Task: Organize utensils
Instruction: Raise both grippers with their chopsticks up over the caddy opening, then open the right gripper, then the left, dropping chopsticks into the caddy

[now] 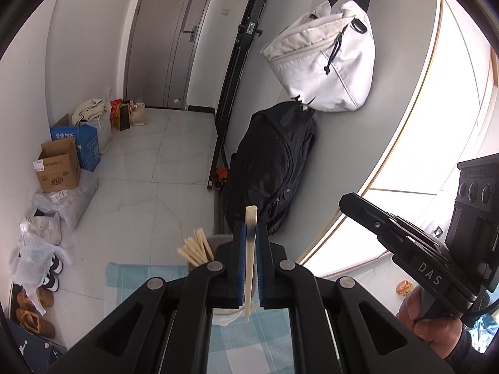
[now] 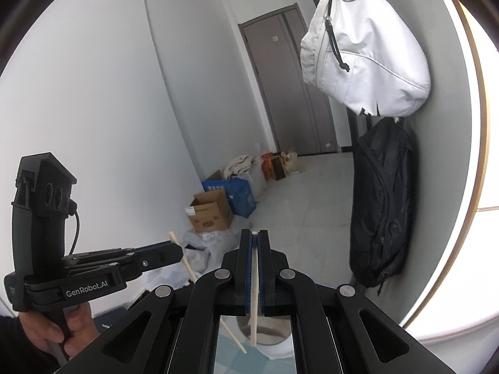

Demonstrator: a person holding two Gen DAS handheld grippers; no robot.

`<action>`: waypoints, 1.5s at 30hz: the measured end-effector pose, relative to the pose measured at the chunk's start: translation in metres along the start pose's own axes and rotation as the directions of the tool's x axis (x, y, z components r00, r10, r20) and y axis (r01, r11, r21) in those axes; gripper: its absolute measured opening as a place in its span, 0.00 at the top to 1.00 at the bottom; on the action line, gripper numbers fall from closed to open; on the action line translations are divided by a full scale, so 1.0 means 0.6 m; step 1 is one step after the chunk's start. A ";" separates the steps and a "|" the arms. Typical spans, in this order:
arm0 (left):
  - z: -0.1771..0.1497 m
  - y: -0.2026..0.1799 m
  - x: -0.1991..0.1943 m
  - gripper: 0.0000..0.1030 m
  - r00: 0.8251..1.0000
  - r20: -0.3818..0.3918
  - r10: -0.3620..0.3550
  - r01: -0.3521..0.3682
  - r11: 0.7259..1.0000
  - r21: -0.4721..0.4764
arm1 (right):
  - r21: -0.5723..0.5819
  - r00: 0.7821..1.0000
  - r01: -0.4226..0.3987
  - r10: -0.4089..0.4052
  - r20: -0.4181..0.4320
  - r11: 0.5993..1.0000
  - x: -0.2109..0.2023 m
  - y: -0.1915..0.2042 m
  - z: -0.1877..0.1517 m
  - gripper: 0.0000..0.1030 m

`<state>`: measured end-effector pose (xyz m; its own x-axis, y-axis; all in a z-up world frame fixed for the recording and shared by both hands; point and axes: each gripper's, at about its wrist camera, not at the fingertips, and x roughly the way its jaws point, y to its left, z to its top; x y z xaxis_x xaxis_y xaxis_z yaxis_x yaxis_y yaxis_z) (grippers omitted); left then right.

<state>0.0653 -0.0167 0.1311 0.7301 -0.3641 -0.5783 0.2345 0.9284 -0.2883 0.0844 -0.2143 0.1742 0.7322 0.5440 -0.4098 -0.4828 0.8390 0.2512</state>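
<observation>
My left gripper point(image 1: 249, 243) is shut on a pale wooden chopstick point(image 1: 250, 218) that stands nearly upright between its blue pads. Just behind it, several more chopsticks point(image 1: 195, 249) fan out of a cup. A white holder point(image 1: 226, 314) sits below on a blue checked cloth point(image 1: 140, 280). My right gripper point(image 2: 254, 243) is shut on another upright chopstick point(image 2: 253, 327), above a white round holder point(image 2: 274, 342). In the right wrist view the left gripper point(image 2: 174, 251) holds its chopstick point(image 2: 187, 265) at a slant. The right gripper point(image 1: 349, 202) shows at the right of the left wrist view.
A white bag point(image 1: 324, 62) and a black backpack point(image 1: 271, 168) hang on the grey wall ahead. Cardboard boxes point(image 1: 57, 168), plastic bags and shoes point(image 1: 34, 311) line the floor at left. A bright window point(image 1: 421, 155) is to the right. A hand point(image 2: 53, 330) grips the left tool.
</observation>
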 end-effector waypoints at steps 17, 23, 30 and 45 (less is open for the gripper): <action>0.062 0.048 0.073 0.98 0.999 0.034 0.029 -0.027 0.999 -0.036 | -0.125 0.999 0.020 -0.024 -0.029 0.992 0.103 0.003 0.084 0.97; 0.052 0.081 0.104 0.98 0.999 0.020 0.029 -0.027 0.997 -0.079 | -0.155 0.997 0.008 -0.019 -0.073 0.988 0.146 0.004 0.069 0.97; 0.041 0.094 0.127 0.98 1.000 0.003 0.018 -0.018 0.996 -0.088 | -0.195 0.991 -0.011 -0.016 -0.134 0.981 0.182 0.009 0.043 0.97; 0.028 0.129 0.157 0.87 0.983 -0.177 -0.045 0.019 0.989 -0.148 | 0.045 0.960 -0.099 0.108 -0.258 0.994 0.244 -0.032 -0.005 0.94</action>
<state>0.1630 0.0219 0.0668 0.5940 -0.4130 -0.6904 0.1505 0.9001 -0.4089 0.1996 -0.1510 0.1068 0.5271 0.6091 -0.5926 -0.5311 0.7805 0.3299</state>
